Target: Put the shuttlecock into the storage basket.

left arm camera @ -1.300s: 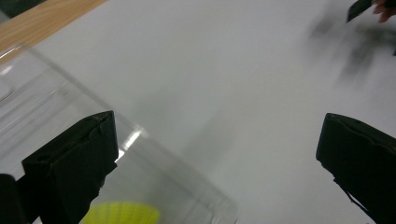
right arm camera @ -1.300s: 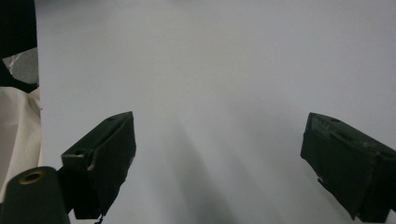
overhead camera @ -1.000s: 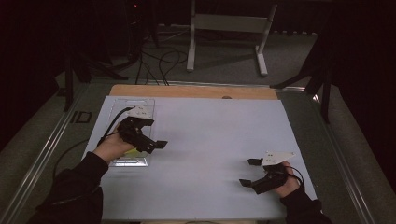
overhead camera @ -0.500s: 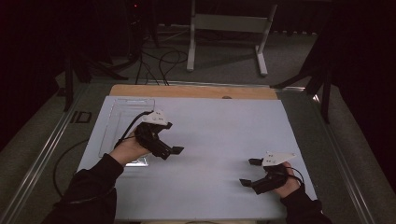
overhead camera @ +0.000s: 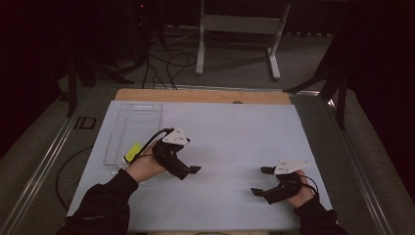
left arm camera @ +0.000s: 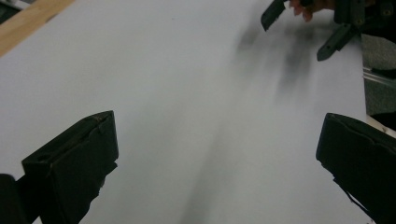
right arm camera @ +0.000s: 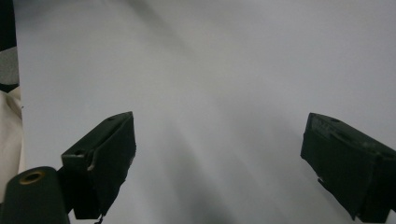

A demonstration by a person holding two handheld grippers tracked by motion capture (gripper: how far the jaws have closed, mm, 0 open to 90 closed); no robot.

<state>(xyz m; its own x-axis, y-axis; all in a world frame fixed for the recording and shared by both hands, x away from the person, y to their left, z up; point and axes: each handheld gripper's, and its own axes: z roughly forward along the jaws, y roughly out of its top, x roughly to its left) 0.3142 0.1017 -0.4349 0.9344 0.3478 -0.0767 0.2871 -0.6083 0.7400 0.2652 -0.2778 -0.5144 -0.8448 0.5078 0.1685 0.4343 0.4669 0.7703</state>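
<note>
Clear plastic tray (overhead camera: 133, 128): lying flat near the left edge of the surface (overhead camera: 230, 137), toward the far left corner.
Yellow item (overhead camera: 131, 152): at the tray's near end, just beside the left hand.
Left claw (overhead camera: 188, 171): spread wide, nothing between the jaws, over bare white sheet left of centre.
Right claw (overhead camera: 260, 181): spread wide, holding nothing, near the near right corner, well apart from the left claw.

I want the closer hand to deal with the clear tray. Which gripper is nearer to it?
Left. The left gripper hovers just off the clear tray, past its near right corner. The right gripper is far across the white table, near its right edge.
</note>
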